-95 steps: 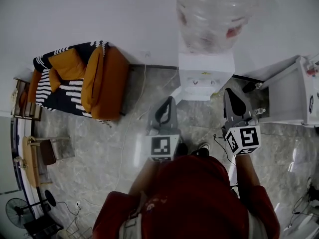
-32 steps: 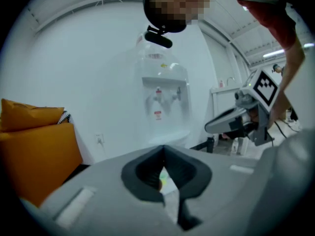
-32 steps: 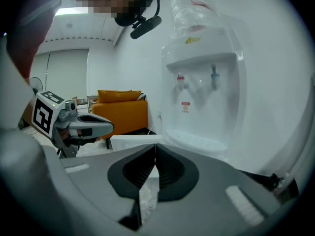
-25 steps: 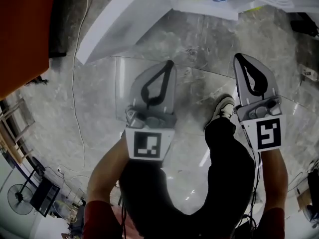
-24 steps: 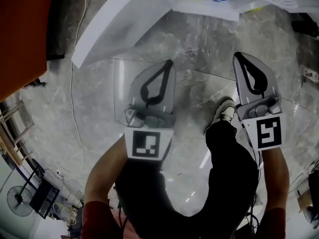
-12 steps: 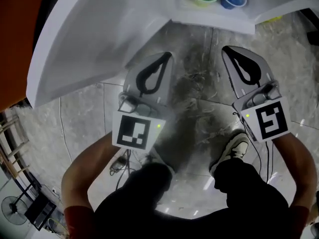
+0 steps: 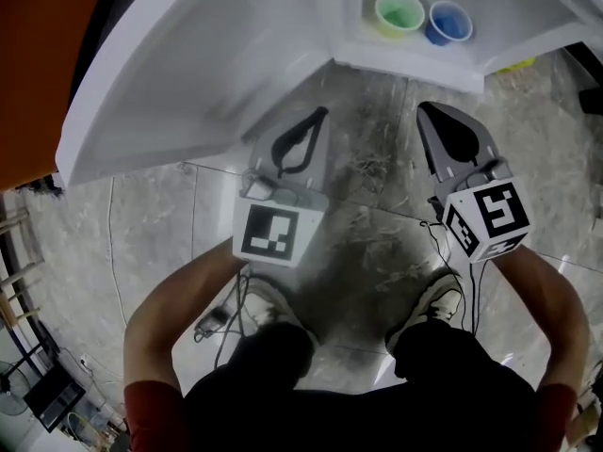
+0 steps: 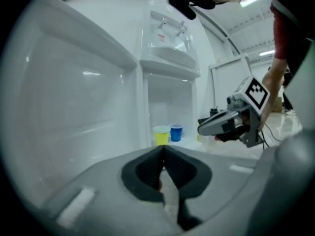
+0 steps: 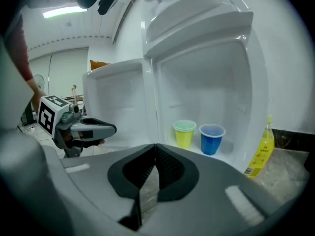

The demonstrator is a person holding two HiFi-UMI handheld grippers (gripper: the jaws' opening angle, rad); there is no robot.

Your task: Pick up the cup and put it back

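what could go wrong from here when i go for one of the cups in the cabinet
1. The yellow cup and blue cup stand close side by side, so reaching for one may well knock the other.
2. The right hand-held gripper has its jaws together and empty; if it goes in like that it would likely push a cup over rather than grasp it.
3. The open door stands close beside the left hand-held gripper, which could bump it.

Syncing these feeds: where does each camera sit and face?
Head view: on the head, facing down; left gripper, right gripper, forearms, shoes show.
Left gripper view: along its shut jaws toward the white cabinet; right gripper at right.
Right gripper view: same, shut jaws; left gripper at left.
All share the yellow-green cup and blue cup.
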